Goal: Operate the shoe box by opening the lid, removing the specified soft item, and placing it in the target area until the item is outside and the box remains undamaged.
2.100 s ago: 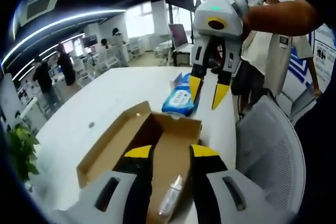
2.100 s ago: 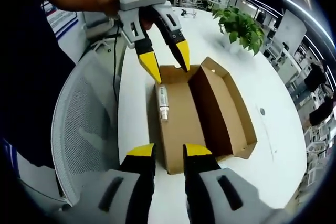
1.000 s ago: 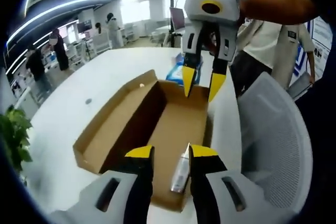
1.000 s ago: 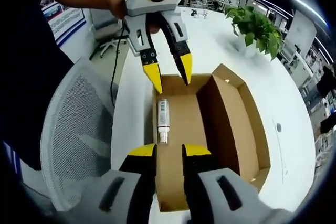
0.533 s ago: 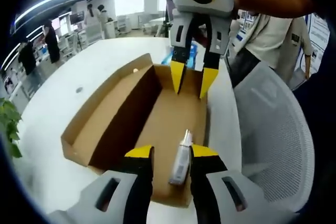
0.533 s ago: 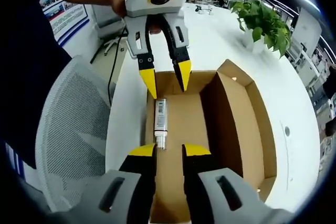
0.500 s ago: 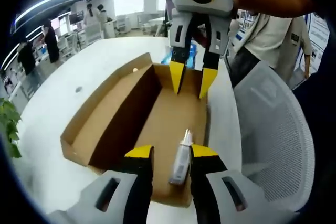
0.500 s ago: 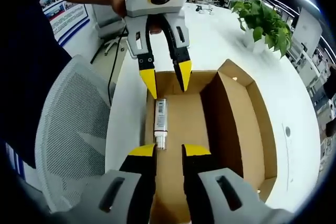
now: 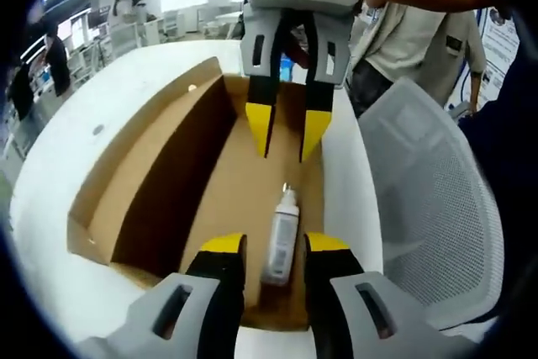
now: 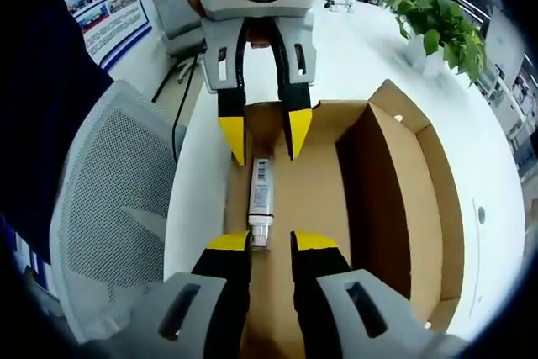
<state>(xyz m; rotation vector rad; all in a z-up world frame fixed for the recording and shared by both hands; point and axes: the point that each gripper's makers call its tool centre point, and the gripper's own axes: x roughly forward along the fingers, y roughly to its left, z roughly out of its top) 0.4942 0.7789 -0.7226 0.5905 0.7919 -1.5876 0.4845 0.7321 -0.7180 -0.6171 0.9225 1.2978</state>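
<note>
— Box on the white counter: is its lid up?

— Yes, the cardboard shoe box lies open, its lid folded out flat along one long side. In the right gripper view a potted plant stands on the counter beyond it.

— Where is the thing inside it?

— A small white tube lies flat on the box floor, along the wall on the chair side. In the left gripper view its narrow cap points away from the near fingers; in the right gripper view the same tube points its cap toward the near fingers.

— And the left gripper?

— Its yellow-tipped fingers stand apart over the tube's wide end, one on each side; I cannot tell whether they touch it. They hold nothing.

— The right gripper?

— Also parted, with the tube's cap end just beyond the gap between its tips, and nothing held. The two grippers face each other over the tube, each at one end.

— Anything around the counter?

— A grey mesh chair sits just beside the counter's edge, and a person in a pale shirt stands behind it.
</note>
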